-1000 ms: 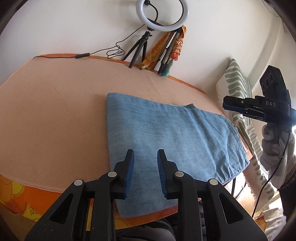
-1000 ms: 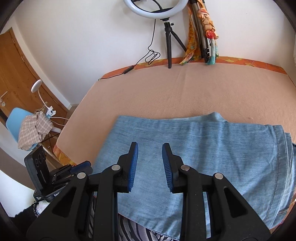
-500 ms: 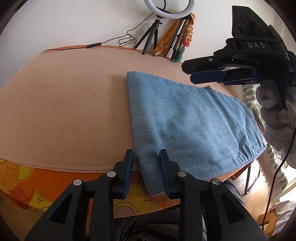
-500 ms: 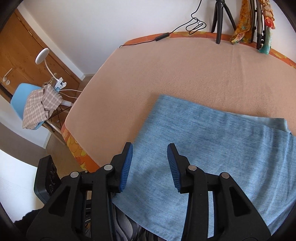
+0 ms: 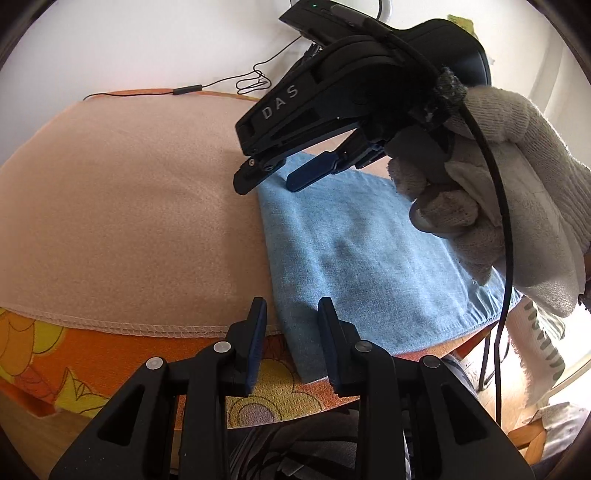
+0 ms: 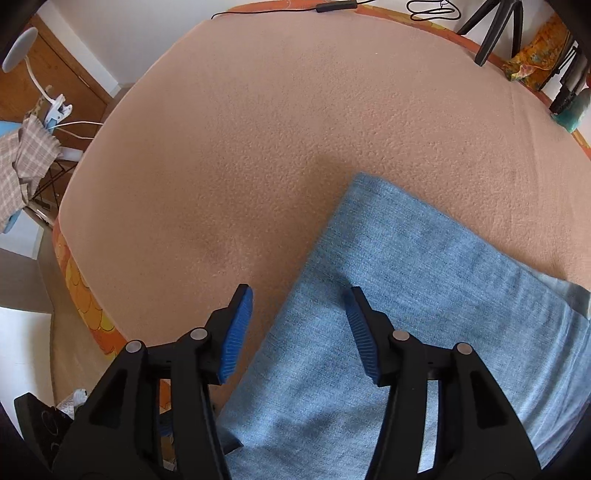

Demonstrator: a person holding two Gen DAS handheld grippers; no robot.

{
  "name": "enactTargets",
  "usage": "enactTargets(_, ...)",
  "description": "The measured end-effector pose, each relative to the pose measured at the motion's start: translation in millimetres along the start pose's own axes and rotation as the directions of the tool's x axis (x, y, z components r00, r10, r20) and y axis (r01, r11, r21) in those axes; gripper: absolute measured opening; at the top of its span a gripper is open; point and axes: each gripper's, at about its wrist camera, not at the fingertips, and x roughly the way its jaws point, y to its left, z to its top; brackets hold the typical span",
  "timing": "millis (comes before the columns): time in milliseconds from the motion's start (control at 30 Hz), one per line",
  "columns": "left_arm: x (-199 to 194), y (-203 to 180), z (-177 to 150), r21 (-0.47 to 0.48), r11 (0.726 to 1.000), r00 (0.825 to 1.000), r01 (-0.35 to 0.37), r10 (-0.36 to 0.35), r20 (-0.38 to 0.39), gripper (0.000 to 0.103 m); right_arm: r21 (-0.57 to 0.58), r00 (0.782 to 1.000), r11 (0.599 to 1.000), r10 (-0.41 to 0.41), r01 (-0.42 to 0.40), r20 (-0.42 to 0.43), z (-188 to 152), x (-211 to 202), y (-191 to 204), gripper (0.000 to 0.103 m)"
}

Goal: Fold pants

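Light blue pants (image 5: 369,258) lie folded flat on a peach blanket (image 5: 129,203), their near left corner hanging over the table's front edge. My left gripper (image 5: 291,310) straddles that near left corner, jaws a little apart and not pressing the cloth. A gloved hand (image 5: 517,192) holds my right gripper (image 5: 269,181) low over the far left corner, pointing steeply down. In the right wrist view the right gripper (image 6: 297,306) has its jaws opening, with the left folded edge of the pants (image 6: 424,295) passing under the gap between them.
An orange flowered sheet (image 5: 55,350) shows under the blanket at the front edge. A black cable (image 5: 184,90) and tripod legs (image 6: 495,29) stand at the back by the wall. A chair with checked cloth (image 6: 22,158) and a clip lamp are off the left side.
The right gripper swung in from the right to hover over the pants' far left corner, tipped downward, and its jaws widened. The left gripper settled at the near left corner.
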Motion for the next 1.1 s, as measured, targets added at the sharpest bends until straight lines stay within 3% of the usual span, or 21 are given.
enactTargets(200, -5.0, 10.2, -1.4, -0.044, 0.998, 0.999, 0.037, -0.037, 0.003, 0.028, -0.042, 0.995, 0.995, -0.090, 0.088, -0.047, 5.9, 12.1, 13.6, 0.059)
enactTargets(333, -10.7, 16.7, -2.3, -0.086, 0.994, 0.998, 0.063, -0.062, 0.008, 0.031, -0.068, 0.988, 0.987, -0.150, 0.147, -0.031, 4.5, 11.1, 12.2, 0.031)
enactTargets(433, -12.6, 20.6, -0.7, -0.128, 0.988, 0.996, 0.091, -0.090, 0.014, 0.048, -0.040, 0.993, 0.993, -0.114, 0.113, -0.011, 2.3, 6.5, 3.5, 0.010)
enactTargets(467, -14.2, 19.5, 1.0, -0.135, 0.986, 0.995, 0.100, -0.099, 0.017, 0.049, -0.021, 0.996, 0.996, -0.087, 0.087, -0.004, 2.1, 1.7, -5.3, 0.008)
enactTargets(667, -6.6, 11.6, 8.2, -0.166, 0.972, 0.985, 0.168, -0.170, 0.001, 0.049, 0.075, 0.993, 0.994, 0.068, -0.075, 0.093, -6.6, -33.5, -32.9, 0.004)
enactTargets(800, 7.7, 12.3, 10.9, -0.211, 0.960, 0.981, 0.185, -0.194, -0.025, 0.049, 0.090, 0.982, 0.990, 0.094, -0.110, 0.161, -12.2, -56.6, -47.9, 0.001)
enactTargets(867, 10.3, 14.1, 9.9, -0.229, 0.951, 0.977, 0.208, -0.215, -0.005, 0.044, 0.096, 0.978, 0.987, 0.111, -0.129, 0.176, -7.6, -62.9, -58.7, 0.001)
enactTargets(900, 11.1, 15.5, 9.5, -0.238, 0.948, 0.976, 0.214, -0.219, 0.003, 0.037, 0.100, 0.977, 0.986, 0.117, -0.137, 0.177, -7.6, -65.5, -61.2, 0.001)
enactTargets(933, 11.6, 15.7, 9.7, -0.243, 0.947, 0.976, 0.211, -0.216, 0.008, 0.018, 0.096, 0.977, 0.986, 0.114, -0.133, 0.180, -7.9, -68.4, -59.5, 0.001)
enactTargets(967, 10.9, 16.2, 11.1, -0.245, 0.947, 0.977, 0.208, -0.211, 0.016, 0.014, 0.087, 0.977, 0.988, 0.112, -0.129, 0.180, -8.3, -70.8, -57.1, 0.001)
enactTargets(1033, 7.2, 16.2, 11.8, -0.247, 0.942, 0.974, 0.227, -0.223, 0.045, 0.013, 0.079, 0.980, 0.987, 0.127, -0.141, 0.155, -7.8, -71.1, -58.3, 0.001)
enactTargets(1100, 1.9, 10.6, 13.4, -0.219, 0.949, 0.974, 0.227, -0.218, 0.065, 0.011, 0.085, 0.984, 0.988, 0.114, -0.126, 0.136, -5.6, -65.3, -51.9, 0.011)
